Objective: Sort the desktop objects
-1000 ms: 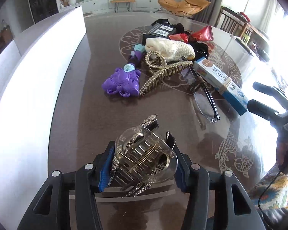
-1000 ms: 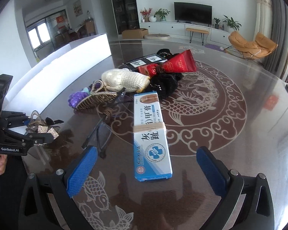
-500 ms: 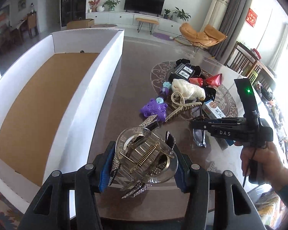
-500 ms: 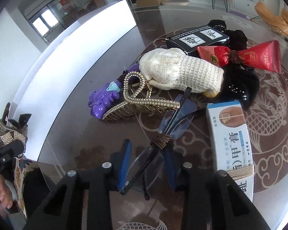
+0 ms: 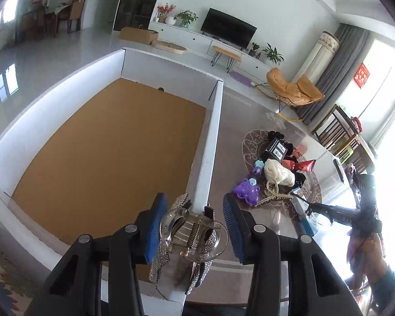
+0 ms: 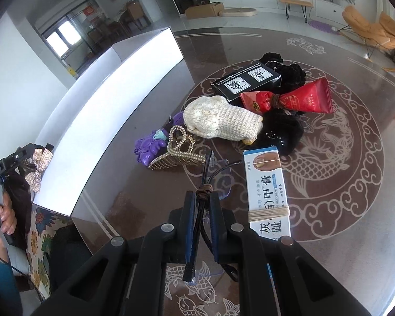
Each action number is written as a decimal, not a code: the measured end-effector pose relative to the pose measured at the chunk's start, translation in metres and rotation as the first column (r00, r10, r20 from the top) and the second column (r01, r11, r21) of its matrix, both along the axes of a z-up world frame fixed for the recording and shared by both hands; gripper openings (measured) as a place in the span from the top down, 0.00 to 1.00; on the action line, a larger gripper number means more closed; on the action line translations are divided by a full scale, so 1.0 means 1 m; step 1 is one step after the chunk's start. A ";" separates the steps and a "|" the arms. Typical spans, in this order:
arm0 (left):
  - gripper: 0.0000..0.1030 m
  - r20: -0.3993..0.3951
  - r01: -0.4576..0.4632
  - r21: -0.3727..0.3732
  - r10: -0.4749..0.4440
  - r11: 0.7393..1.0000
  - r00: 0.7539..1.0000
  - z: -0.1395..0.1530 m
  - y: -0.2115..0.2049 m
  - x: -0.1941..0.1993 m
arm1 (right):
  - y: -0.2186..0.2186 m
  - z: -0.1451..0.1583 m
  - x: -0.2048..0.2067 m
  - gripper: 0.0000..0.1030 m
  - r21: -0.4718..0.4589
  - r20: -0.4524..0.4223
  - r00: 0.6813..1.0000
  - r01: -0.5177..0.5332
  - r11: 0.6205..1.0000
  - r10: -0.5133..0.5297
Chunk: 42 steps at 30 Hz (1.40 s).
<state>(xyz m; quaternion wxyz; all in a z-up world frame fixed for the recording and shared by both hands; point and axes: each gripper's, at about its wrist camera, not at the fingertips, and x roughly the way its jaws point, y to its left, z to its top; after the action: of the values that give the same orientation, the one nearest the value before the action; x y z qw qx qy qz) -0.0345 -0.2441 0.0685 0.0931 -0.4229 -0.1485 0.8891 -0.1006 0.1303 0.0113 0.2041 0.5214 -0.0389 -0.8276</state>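
Left hand-held gripper [image 5: 194, 230] spread wide w/ hair clip [image 5: 193, 239] between pads, above box [image 5: 213, 142] wall; right hand-held gripper [image 6: 202, 226] clamps glasses [image 6: 213, 176].

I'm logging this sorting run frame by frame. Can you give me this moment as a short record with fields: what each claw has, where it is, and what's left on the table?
left claw: open, clear rhinestone hair clip between its pads, over the box wall
right claw: shut on glasses, low at the table
box: white walls, brown floor, nothing seen inside
left on table: pearl hair claw, purple toy, knit pouch, ointment box, red tube, black box
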 end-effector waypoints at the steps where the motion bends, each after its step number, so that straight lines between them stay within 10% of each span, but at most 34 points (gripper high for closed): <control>1: 0.58 -0.007 -0.004 -0.002 0.004 1.000 1.000 0.002 -0.002 0.000 | 0.003 0.003 -0.001 0.89 -0.006 -0.004 1.000 0.004 1.000 -0.004; 32: 0.57 0.039 0.235 -0.097 -0.232 0.967 0.972 -0.029 0.115 -0.002 | 0.041 -0.012 0.035 0.88 -0.095 -0.045 0.999 0.010 0.995 -0.014; 38: 0.31 0.153 0.352 -0.283 -0.321 0.892 0.935 -0.036 0.127 0.007 | 0.050 -0.017 0.040 0.87 -0.100 -0.043 0.999 0.001 0.995 -0.005; 42: 0.31 0.139 0.243 -0.476 -0.201 0.845 0.970 -0.068 0.148 0.018 | 0.045 -0.025 0.043 0.85 -0.151 -0.027 1.000 -0.010 0.989 0.006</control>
<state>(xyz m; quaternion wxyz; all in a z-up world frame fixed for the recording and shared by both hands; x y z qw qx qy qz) -0.0169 -0.0964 0.0010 0.0790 -0.4838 0.1274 0.8622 -0.0579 0.1753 -0.0141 0.2466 0.4935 -0.0966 -0.8284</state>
